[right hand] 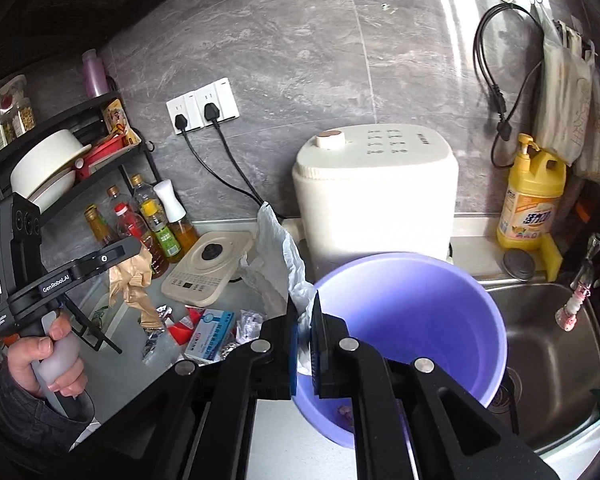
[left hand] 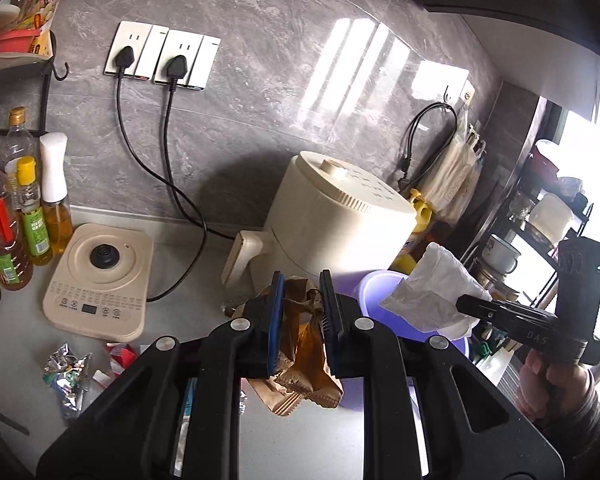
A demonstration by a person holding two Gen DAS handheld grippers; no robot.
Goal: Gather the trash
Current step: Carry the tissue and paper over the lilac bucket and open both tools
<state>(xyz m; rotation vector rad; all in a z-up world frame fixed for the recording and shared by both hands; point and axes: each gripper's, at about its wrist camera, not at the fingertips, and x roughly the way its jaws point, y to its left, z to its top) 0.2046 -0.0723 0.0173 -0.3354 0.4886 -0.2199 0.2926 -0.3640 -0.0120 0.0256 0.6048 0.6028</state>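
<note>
Trash sits in both grips: the left gripper (left hand: 302,304) has its jaws pinched on a crumpled brown wrapper (left hand: 304,344), low in the middle of the left view, and the right gripper (right hand: 305,334) is clamped nearly closed on a white tissue (right hand: 278,256) at the rim of the purple bucket (right hand: 440,320). More wrappers (right hand: 208,334) litter the counter (right hand: 276,432) lower left. Behind stands a cream air fryer (right hand: 376,196), with a steel sink (right hand: 548,360) at right.
</note>
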